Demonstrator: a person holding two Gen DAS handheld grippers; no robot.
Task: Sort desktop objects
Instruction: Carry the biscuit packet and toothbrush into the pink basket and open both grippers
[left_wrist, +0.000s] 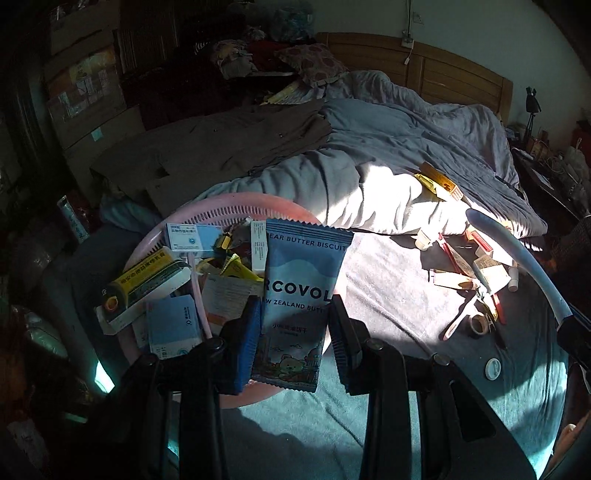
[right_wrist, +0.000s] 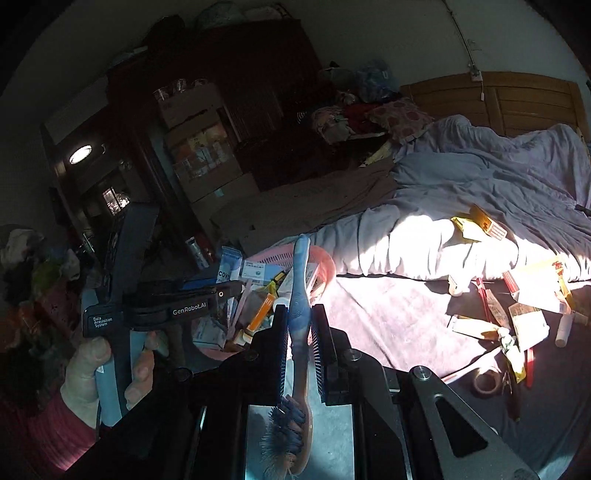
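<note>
Between the left gripper (left_wrist: 295, 332) jaws: blue foil biscuit packet (left_wrist: 301, 295), clamped upright. Right gripper (right_wrist: 300, 339) jaws clamp blue plastic toothbrush (right_wrist: 299, 317), bristles behind

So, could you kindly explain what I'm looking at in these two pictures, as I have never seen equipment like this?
No robot here: a person holds a two-finger gripper in each hand, each with a fisheye camera looking along its fingers. The left view shows the left gripper gripping a blue biscuit packet over a pink basket already full of boxes. The right view shows the right gripper shut on a toothbrush, bristles toward the camera; the person's hand with the other gripper appears at its left. Everything sits on a bed with a grey quilt. Loose items still lie on the dark sheet, including a tape roll.
</note>
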